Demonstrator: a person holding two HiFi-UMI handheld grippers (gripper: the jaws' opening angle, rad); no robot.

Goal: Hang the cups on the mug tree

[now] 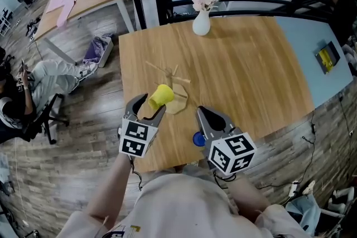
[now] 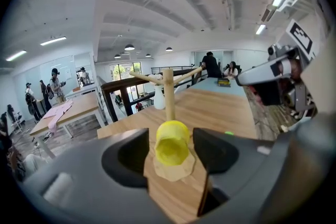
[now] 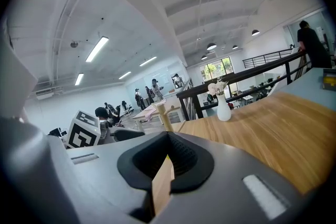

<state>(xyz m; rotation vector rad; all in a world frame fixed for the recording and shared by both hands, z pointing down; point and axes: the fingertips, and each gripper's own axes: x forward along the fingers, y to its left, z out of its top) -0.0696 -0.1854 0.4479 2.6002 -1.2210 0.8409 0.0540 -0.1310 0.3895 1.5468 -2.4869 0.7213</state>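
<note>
The pads [image 2: 131, 157] of the left gripper [image 2: 170, 150] stand apart, released, with the yellow cup [image 2: 172, 143] between them. A thin gap shows on each side of the cup, so neither pad presses on it. The cup lies on its side with its open mouth turned toward the gripper. It hangs low on the mug tree [image 2: 168, 93], just above the tree's flat wooden base [image 2: 173, 169]. Which peg carries it cannot be made out. The upper pegs branch out bare from the top of the trunk.

The right gripper [image 3: 168, 139] is clenched, its two black pads pressed tip to tip with nothing between them. Only the tabletop shows through the slot behind the tips. In the head view this gripper hovers near the table's front edge, to the right of the mug tree and well apart from the yellow cup. A blue cup [image 1: 198, 139] stands on the table just beside it, partly covered by its jaws.

Both grippers point forward and slightly down over the wooden table [image 1: 251, 64]. At the table's far edge, well beyond the mug tree, stands a white vase [image 1: 201, 24] with pale flowers.
</note>
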